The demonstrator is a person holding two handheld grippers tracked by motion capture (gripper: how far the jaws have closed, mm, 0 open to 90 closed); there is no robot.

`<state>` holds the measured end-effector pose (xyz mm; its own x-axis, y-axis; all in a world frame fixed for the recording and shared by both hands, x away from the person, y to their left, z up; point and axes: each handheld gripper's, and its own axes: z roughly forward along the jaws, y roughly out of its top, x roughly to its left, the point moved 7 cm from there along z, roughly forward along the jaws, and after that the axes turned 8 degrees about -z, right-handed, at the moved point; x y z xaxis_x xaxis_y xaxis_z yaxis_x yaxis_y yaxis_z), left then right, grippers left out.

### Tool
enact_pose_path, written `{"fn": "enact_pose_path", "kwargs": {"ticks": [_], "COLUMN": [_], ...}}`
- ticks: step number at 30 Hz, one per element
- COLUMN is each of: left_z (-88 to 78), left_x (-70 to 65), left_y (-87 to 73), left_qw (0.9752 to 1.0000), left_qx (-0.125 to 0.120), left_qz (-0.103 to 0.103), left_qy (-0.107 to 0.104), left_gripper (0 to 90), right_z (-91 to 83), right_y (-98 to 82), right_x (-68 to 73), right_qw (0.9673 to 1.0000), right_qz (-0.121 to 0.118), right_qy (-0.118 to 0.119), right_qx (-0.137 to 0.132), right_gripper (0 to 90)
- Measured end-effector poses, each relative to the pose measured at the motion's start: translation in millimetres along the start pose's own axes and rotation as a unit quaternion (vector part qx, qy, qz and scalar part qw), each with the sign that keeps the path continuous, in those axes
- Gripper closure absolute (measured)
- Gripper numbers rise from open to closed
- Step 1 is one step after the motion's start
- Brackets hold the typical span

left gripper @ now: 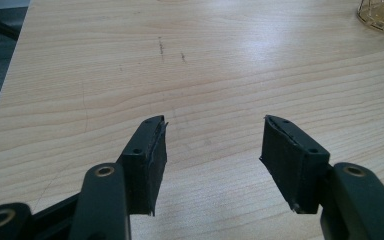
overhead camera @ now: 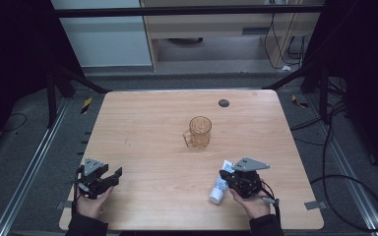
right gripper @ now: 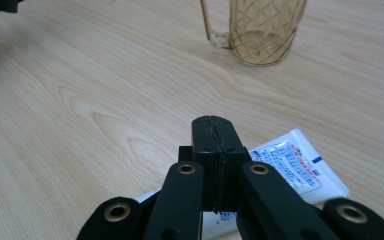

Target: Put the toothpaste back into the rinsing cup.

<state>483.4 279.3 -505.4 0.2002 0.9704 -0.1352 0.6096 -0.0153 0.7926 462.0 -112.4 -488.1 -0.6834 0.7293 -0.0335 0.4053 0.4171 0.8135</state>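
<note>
Wood bench [overhead camera: 152, 147]: pale grain all over, we've got a claw hovering at each near corner.
Right claw [right gripper: 215, 131]: pads pressed flat together, nothing pinched between them as far as we can see. It sits right over the tube, and whether it actually touches it we can't tell.
Tube [right gripper: 300, 167]: white with blue print, lying flat on the bench under and beside our right claw; in the high view its cap end [overhead camera: 215, 197] points back toward us at the near edge.
Left claw [left gripper: 212, 142]: jaws spread wide, just bare bench between them, holding and touching nothing.
Glass mug [overhead camera: 198, 132]: amber, cut pattern, upright around the middle of the bench, handle on its left, well apart from both claws.
Black dot [overhead camera: 223, 103]: small round thing near the far edge.
</note>
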Motion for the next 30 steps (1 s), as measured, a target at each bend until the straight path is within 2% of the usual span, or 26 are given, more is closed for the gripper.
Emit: {"fn": "enact_pose_path", "kwargs": {"ticks": [4,14,24,30], "left_z": [0.1,0.6,0.7,0.7], "left_x": [-0.2,-0.8,-0.7,-0.5], "left_y": [-0.2,-0.6,-0.8,-0.8], "left_qw": [1.0,1.0,1.0,1.0], "left_qx": [0.001,0.003,0.005,0.005], "left_qz": [0.002,0.005,0.005,0.005], "left_qy": [0.0,0.0,-0.001,-0.001], "left_gripper": [42.0,41.8,41.8,41.8], "right_z": [10.1,21.9,29.7,31.1], "right_y": [-4.0,-9.9,-15.1,-18.1], "right_x": [6.7,14.0,19.3,20.3], "right_qw": [0.9998,0.9988,0.9973,0.9965], "right_qz": [-0.005,-0.014,-0.025,-0.029], "right_qy": [0.009,0.022,0.032,0.03], "right_qx": [0.017,0.04,0.061,0.072], "right_gripper": [90.0,90.0,90.0,90.0]}}
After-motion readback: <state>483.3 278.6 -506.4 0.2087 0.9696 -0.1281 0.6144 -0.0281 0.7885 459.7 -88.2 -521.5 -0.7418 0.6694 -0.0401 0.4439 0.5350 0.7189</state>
